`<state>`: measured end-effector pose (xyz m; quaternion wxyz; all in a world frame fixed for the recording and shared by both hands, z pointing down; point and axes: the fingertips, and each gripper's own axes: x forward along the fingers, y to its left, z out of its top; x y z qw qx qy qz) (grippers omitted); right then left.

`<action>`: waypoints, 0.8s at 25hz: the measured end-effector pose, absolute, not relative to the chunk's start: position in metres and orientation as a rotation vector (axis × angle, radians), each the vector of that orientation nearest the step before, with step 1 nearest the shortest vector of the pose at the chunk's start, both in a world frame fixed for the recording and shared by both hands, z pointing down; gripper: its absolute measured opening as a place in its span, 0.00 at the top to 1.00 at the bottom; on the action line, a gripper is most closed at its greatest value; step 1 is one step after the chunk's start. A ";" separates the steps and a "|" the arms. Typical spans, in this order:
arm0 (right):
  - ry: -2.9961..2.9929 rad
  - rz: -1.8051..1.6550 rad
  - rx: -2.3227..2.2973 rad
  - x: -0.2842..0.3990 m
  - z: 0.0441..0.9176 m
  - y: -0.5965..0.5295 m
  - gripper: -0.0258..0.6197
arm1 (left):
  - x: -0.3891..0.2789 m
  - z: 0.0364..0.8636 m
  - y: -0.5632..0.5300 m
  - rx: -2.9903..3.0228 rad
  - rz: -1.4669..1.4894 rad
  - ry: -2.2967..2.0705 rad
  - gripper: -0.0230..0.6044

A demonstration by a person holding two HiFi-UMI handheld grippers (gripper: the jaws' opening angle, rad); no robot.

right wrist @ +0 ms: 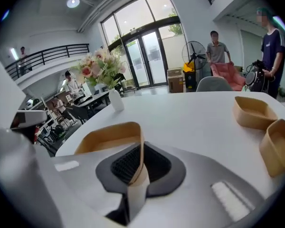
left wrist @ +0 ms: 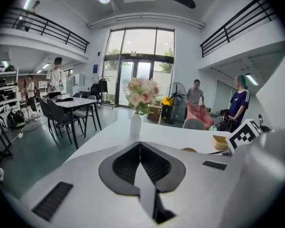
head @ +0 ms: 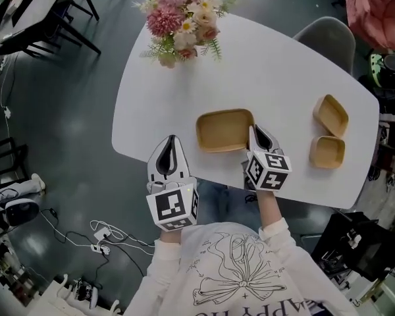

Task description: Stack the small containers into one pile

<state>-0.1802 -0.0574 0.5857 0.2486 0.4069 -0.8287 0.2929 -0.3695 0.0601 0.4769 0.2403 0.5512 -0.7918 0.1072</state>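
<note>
White counter (head: pixel 270 64) bore all. Your right claw (head: pixel 257 134) was clenched on the big container (head: pixel 224 129) at its right rim; two small containers (head: pixel 330 115) lay further right. Your left claw (head: pixel 170 151), clenched empty, sat farther off, lower left.

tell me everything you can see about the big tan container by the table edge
The big tan container is a shallow rounded rectangle, seemingly light wood or moulded fibre, empty, open side up. It sits on the white table near the front edge, apart from the two smaller containers to its right. The right hand-held gripper is shut on its right wall, one jaw inside, one outside. Nothing else touches it.
</note>
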 end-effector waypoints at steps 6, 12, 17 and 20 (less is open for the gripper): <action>-2.283 0.799 1.305 -0.129 0.537 -0.082 0.92 | -0.336 0.449 0.022 1.675 0.265 -2.112 0.95; -2.249 0.793 1.526 -0.037 0.497 -0.100 0.92 | -0.271 0.422 -0.021 1.839 0.247 -2.030 0.95; -2.193 0.792 1.685 0.054 0.480 -0.111 0.92 | -0.198 0.405 -0.055 1.953 0.236 -1.963 0.95; -2.172 0.799 1.728 0.103 0.476 -0.114 0.92 | -0.158 0.401 -0.070 1.979 0.229 -1.942 0.95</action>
